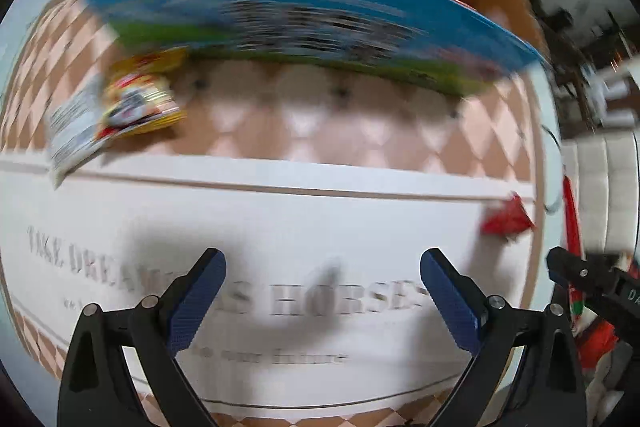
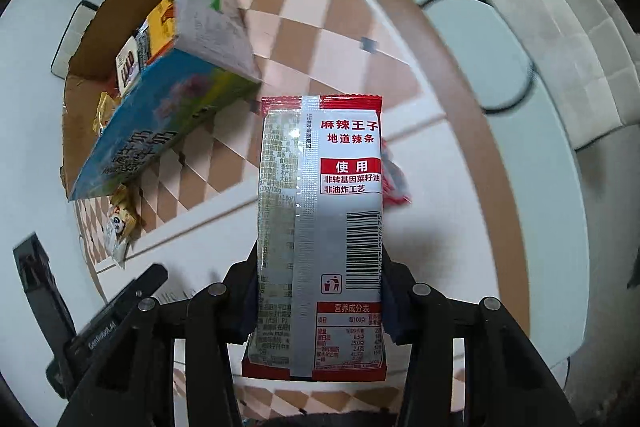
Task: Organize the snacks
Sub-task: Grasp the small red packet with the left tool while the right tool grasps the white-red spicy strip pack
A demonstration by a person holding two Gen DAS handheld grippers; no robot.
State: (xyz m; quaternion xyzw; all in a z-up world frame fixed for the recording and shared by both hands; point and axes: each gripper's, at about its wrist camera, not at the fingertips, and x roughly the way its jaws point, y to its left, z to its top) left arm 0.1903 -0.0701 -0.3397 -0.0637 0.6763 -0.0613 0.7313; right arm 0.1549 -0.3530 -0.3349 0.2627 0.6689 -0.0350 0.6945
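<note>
red-and-silver snack packet (image 2: 320,227) upright, back side showing.

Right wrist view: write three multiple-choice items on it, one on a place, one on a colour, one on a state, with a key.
1. Where does the blue box lie?
A. left of the held packet
B. right of it
C. under it

2. What colour are the end bands of the snack packet?
A. green
B. red
C. yellow

3. How does the right tool stand?
A. open and empty
B. shut on the snack packet
C. shut on the blue box

Key: 1 A, the box sits beside the cardboard box at the left. 2 B, red strips cross the packet's top and bottom. 3 B, both pads press the packet's sides.
</note>
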